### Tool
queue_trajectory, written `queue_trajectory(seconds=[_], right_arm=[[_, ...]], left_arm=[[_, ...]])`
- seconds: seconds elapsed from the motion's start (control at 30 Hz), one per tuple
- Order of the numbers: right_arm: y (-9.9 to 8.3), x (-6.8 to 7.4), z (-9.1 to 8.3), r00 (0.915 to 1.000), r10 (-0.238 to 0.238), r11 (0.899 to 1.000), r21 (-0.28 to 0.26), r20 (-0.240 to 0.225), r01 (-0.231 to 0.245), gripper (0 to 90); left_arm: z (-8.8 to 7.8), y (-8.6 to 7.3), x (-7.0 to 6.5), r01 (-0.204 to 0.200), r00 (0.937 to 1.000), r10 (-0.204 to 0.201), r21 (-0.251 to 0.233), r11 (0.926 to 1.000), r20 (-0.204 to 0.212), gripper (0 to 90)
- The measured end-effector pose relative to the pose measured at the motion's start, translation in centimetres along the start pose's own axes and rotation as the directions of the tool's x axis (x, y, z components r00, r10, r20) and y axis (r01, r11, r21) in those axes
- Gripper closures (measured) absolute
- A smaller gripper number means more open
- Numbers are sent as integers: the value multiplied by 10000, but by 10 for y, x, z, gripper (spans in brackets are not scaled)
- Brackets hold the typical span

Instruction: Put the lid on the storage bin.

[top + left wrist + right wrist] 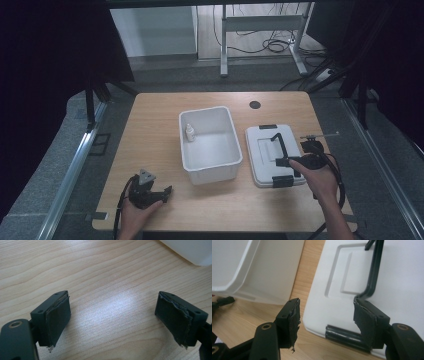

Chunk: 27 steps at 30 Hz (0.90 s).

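Grey carpet floor (165, 80), dark curtains at sides, desk frame (260, 30) and cables far. Light wood table (150, 130), grommet hole (255, 105) far. White bin (210, 145) centre, small bottle (190, 132) inside. White lid (272, 155) right, black handle (281, 142) raised. Right gripper (325, 322) spread over lid's near edge. Left gripper (112, 317) spread, near left.

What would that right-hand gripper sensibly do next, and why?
Probably ease forward and close on the black handle of the white lid. The right gripper hangs open at the lid's near edge, and the open bin beside it has no lid on.
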State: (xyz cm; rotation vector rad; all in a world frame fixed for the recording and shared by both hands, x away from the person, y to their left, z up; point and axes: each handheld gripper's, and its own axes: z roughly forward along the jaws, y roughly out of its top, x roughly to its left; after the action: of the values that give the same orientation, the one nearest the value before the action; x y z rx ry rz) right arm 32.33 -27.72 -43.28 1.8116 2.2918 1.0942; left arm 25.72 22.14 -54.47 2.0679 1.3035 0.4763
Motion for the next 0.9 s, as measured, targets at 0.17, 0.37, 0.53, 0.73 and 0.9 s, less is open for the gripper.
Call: queue_trajectory(seconds=[0.17, 0.37, 0.53, 0.73, 0.9], right_arm=[[17, 4, 4, 9999, 22, 9997, 250, 119, -25, 400], [39, 2, 10, 9994, 270, 9960, 851, 229, -289, 420], [53, -1, 17, 9982, 409, 9883, 1450, 439, -469, 439], [64, -3, 22, 9979, 499, 9849, 1639, 414, -560, 462], [71, -6, 26, 9972, 533, 9800, 1888, 524, -623, 481]], left_arm=[[0, 0, 0, 10, 10000, -10, -4, 10000, 0, 130], [0, 0, 0, 7, 10000, -7, -7, 10000, -2, 130], [0, 0, 0, 15, 10000, -15, -13, 10000, 0, 130], [0, 0, 0, 16, 10000, -16, -10, 10000, 2, 129], [0, 0, 0, 13, 10000, -13, -10, 10000, 5, 129]])
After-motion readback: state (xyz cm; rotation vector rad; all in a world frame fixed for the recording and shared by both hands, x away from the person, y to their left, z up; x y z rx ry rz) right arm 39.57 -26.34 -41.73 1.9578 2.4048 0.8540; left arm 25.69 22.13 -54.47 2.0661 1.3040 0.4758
